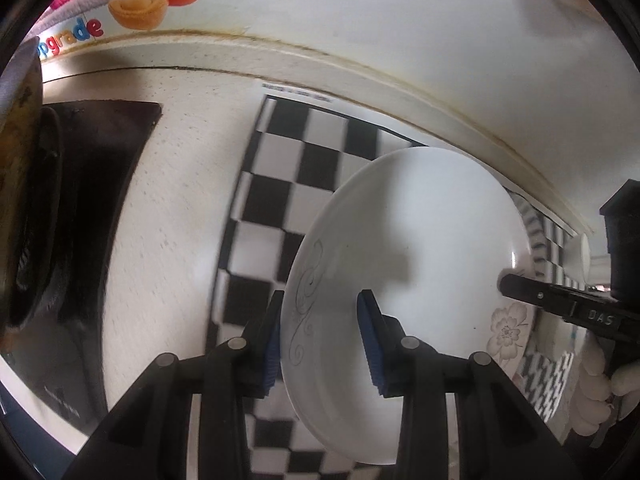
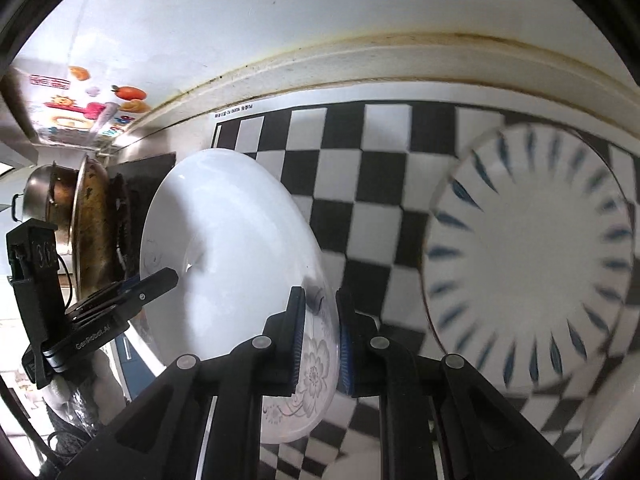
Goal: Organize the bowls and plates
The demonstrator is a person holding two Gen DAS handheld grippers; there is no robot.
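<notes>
Left gripper [image 1: 320, 344] fingers apart, straddling the white plate [image 1: 404, 280] rim, not clamped. Right gripper [image 2: 322, 344] fingers clamped on the opposite flowered rim; plate tilted off the checkered surface [image 2: 360, 152]. Right of its fingers, blue-striped plate [image 2: 528, 248] lies unstacked. Task looks early.
</notes>
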